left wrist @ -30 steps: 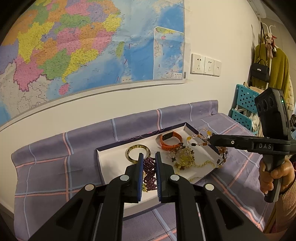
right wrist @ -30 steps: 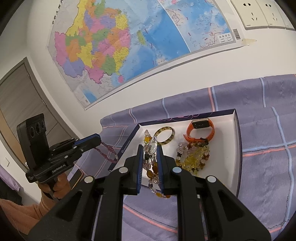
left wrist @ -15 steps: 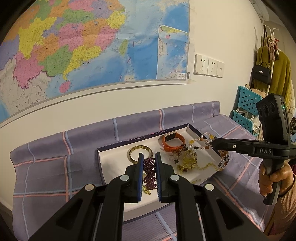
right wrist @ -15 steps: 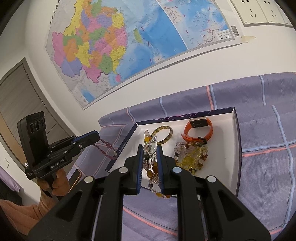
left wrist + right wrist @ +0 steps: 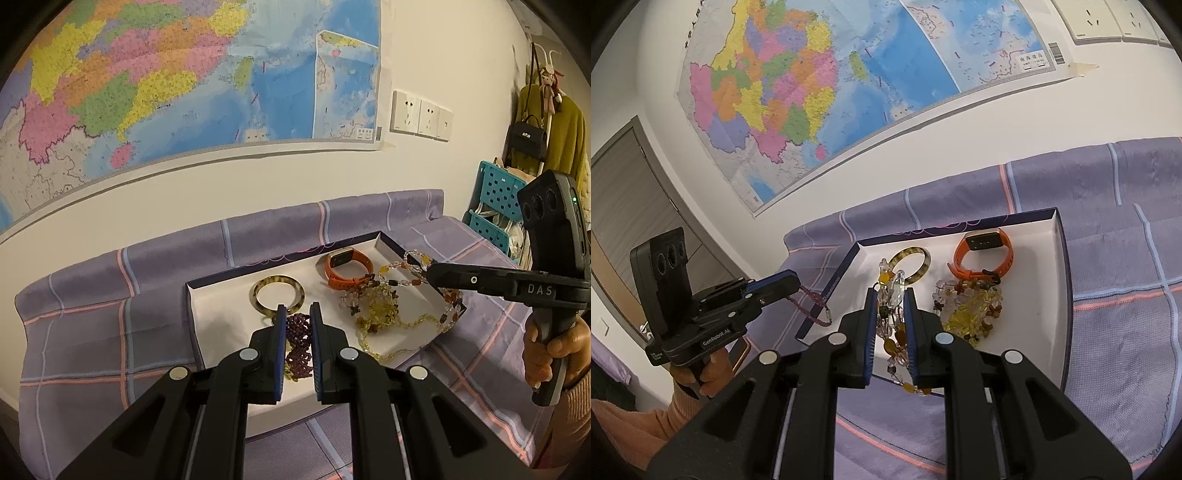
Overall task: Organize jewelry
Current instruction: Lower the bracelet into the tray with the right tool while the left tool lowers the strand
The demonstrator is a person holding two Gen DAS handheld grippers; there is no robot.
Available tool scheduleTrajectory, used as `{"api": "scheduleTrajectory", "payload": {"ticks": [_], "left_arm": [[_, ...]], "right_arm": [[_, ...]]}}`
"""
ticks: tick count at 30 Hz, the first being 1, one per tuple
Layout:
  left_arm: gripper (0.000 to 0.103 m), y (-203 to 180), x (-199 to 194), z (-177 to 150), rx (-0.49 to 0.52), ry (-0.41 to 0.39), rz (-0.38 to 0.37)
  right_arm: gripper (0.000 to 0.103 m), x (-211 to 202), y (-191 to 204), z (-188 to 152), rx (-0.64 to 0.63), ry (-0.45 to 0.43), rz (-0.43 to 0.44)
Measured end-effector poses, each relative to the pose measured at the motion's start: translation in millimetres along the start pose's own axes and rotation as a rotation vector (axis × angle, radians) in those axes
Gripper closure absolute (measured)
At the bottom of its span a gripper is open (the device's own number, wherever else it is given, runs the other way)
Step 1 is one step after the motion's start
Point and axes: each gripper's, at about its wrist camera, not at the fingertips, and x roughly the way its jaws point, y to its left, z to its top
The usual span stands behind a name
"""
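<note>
A shallow white tray with a dark blue rim (image 5: pixel 284 267) is set on a purple checked cloth (image 5: pixel 110 295) against a cream wall, under a large coloured map (image 5: pixel 166 74).

The left tongs (image 5: pixel 297 314) are clenched on a strand of small dark purple beads (image 5: pixel 299 343), which is pinched between the blue pads and hangs down from them over the tray's near left part. From the right wrist view, the same purple strand (image 5: pixel 812 310) is seen dangling from the left tongs' tip (image 5: pixel 792 282), beside the tray's left rim.

The right tongs (image 5: pixel 891 295) are clenched on a string of clear, amber and brown stone beads (image 5: pixel 895 332), which is gripped between the pads, with loops above and below them. In the left wrist view this string (image 5: pixel 410 273) is seen held up at the tray's right rim by the right tongs (image 5: pixel 430 273), with its lower loop draped over that edge.

Just beyond the left tongs' tips, a mottled yellow-green round bangle (image 5: pixel 277 297) is lying flat in the tray. Further off and to the right, an orange rubber fitness band with a pale screen (image 5: pixel 347 267) is seen. Between the two tongs, a tangled heap of yellow and brown bead strands (image 5: pixel 376 314) is lying in the tray.

A hand (image 5: pixel 554 347) is wrapped around the right tongs' black handle. White wall sockets (image 5: pixel 421 116) are mounted to the right of the map.
</note>
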Motion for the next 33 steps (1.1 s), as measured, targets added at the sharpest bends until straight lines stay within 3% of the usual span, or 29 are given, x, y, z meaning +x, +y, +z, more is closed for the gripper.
{"api": "scheduleTrajectory", "payload": {"ticks": [33], "left_arm": [[0.092,0.9,25.2,-12.8,-0.04,0.064,-0.008]], "right_arm": [[0.088,25.2,-16.8,-1.6,0.027,0.051,-0.03]]}}
